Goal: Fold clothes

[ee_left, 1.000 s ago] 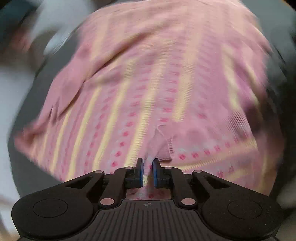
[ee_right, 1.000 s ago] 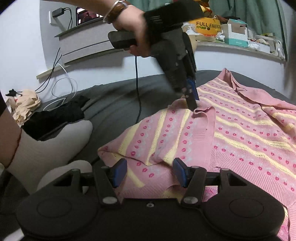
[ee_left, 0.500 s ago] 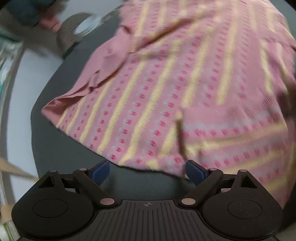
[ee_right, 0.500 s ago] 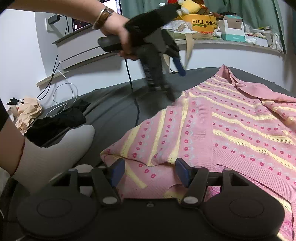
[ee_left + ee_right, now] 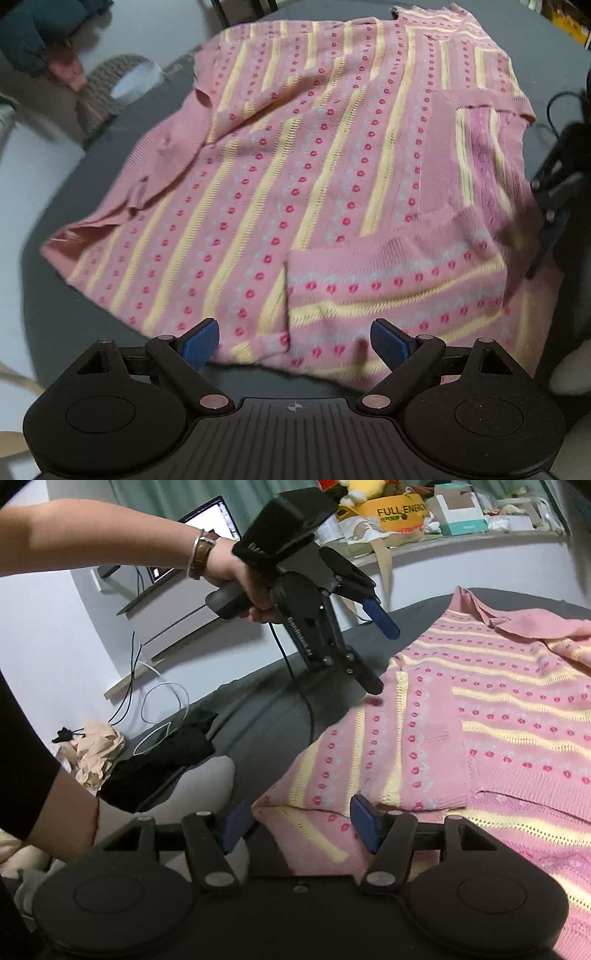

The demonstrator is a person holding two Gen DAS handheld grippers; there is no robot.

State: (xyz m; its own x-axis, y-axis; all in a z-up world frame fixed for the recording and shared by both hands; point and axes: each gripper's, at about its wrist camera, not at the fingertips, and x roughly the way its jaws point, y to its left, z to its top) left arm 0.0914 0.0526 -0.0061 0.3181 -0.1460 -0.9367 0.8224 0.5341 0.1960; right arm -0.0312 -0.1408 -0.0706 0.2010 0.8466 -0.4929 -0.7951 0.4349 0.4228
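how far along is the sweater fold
Early. Done: one sleeve lies folded across the pink sweater. In hand: nothing; left gripper and right gripper both have jaws open. Left: the other sleeve is bunched, the body unfolded.

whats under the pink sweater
The sweater lies on a dark grey surface that shows around its edges. A sleeve is folded on top. Whatever is beneath the sweater's middle is covered.

Brown leather watch strap, black sleeve, blue-padded black fingers.
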